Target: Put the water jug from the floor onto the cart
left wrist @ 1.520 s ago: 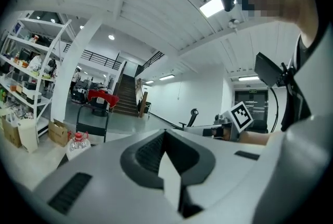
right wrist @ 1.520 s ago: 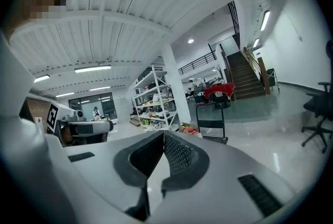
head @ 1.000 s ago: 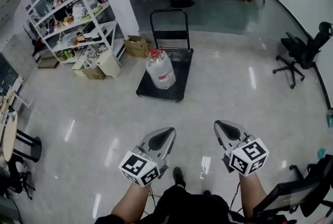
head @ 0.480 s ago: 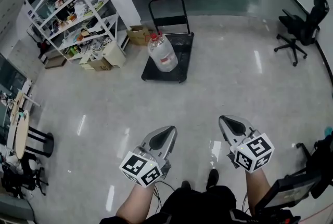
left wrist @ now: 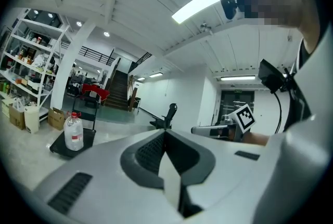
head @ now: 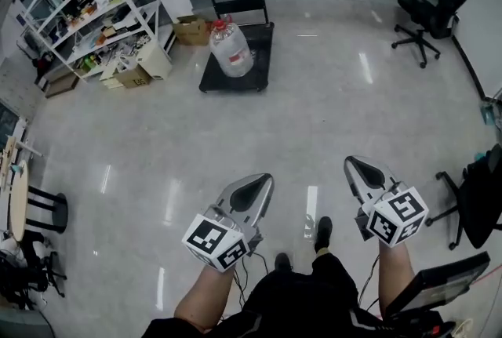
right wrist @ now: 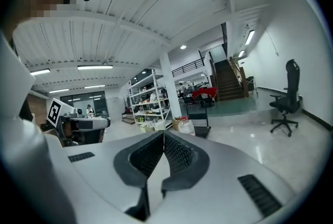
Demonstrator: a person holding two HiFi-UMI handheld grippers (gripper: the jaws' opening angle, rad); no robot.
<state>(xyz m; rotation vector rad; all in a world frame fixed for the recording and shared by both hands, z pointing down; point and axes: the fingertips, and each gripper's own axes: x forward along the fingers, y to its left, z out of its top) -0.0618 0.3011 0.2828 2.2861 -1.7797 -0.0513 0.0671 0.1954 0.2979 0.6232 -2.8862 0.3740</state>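
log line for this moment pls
jug: on cart | left hand-held gripper: shut, empty | right hand-held gripper: shut, empty

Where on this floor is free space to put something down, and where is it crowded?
Bare: the wide floor in front of the cart, and between it and the office chair. Crowded: beside the shelving rack, where cardboard boxes stand.

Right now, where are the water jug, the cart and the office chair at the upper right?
water jug (head: pixel 231 52), head view, on its clear body.
cart (head: pixel 261 60), head view, on the bare black deck right of the jug.
office chair (head: pixel 430 12), head view, on its seat.
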